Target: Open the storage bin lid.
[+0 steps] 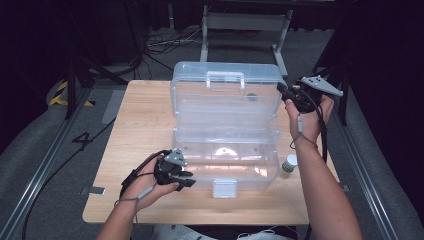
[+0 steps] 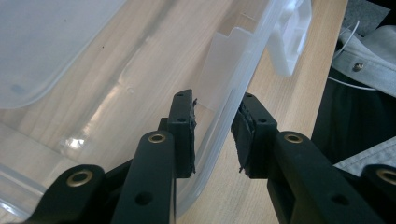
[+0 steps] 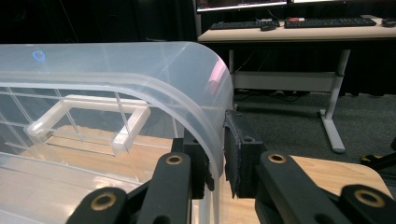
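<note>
We see our right gripper (image 3: 215, 154) with its two black jaws set on either side of the rounded corner of the clear box lid (image 3: 140, 70), pads close against the plastic, its handle (image 3: 88, 119) showing through, above the wooden worktop (image 3: 327, 172).
</note>
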Demonstrator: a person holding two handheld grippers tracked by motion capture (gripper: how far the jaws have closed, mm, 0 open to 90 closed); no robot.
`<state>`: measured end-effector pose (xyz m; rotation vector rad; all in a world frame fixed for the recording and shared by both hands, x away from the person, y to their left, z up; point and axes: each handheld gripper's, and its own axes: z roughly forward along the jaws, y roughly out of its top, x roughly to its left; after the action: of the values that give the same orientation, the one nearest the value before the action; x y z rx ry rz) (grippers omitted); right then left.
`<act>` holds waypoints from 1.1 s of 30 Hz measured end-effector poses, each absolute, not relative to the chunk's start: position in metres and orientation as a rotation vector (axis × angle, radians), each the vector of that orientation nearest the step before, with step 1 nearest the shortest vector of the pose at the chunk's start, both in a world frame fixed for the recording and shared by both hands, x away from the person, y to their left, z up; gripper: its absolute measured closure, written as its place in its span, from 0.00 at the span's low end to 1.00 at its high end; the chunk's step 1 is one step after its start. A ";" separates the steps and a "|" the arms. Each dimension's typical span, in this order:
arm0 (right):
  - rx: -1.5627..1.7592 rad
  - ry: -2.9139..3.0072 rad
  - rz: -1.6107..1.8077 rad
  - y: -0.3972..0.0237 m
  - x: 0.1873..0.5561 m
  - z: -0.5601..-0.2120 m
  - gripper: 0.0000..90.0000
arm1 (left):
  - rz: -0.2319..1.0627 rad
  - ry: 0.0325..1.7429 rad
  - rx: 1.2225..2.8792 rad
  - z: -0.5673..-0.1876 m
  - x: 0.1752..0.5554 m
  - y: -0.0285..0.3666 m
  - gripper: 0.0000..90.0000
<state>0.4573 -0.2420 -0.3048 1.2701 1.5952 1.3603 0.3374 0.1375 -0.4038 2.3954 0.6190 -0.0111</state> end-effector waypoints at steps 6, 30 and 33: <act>1.275 1.582 1.357 -0.241 0.461 -0.305 0.90 | -0.017 0.615 2.388 -0.407 0.339 0.137 0.78; 1.331 1.642 1.280 -0.239 0.488 -0.302 0.92 | -0.016 0.587 2.376 -0.412 0.340 0.136 0.79; 1.336 1.649 1.279 -0.239 0.492 -0.302 0.92 | -0.010 0.581 2.373 -0.413 0.339 0.136 0.79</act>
<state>0.4917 -0.2391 -0.3018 1.3365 1.6490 1.2792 0.3391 0.1359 -0.4125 2.3728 0.5811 -0.0097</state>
